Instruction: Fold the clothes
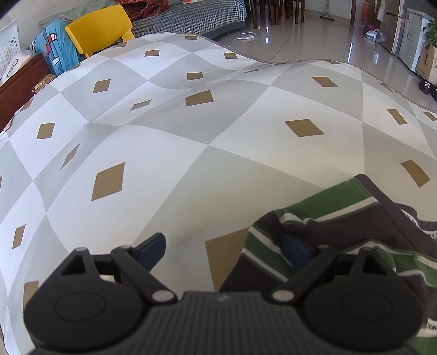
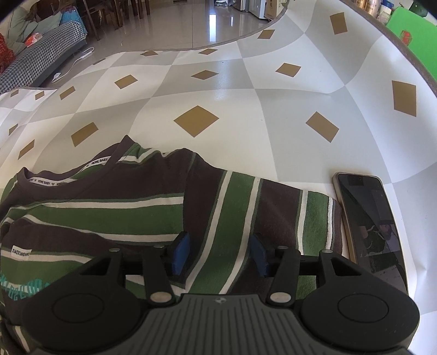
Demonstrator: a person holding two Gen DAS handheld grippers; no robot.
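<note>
A child's T-shirt with green, brown and white stripes (image 2: 114,207) lies on a checked mat (image 2: 245,114), its neckline to the left and one sleeve stretched right. My right gripper (image 2: 220,252) hovers over that sleeve, open, its blue pads (image 2: 181,252) on either side of a green stripe. In the left wrist view the same T-shirt (image 1: 341,218) fills the lower right. My left gripper (image 1: 225,250) is open wide at the garment's left edge; its right pad (image 1: 295,250) rests on the fabric and the left pad sits over bare mat.
A phone (image 2: 368,226) with a dark screen lies on the mat right beside the sleeve end. A yellow chair (image 1: 101,27) and a sofa (image 1: 191,13) stand beyond the mat's far edge. Shiny tiled floor (image 1: 314,38) surrounds it.
</note>
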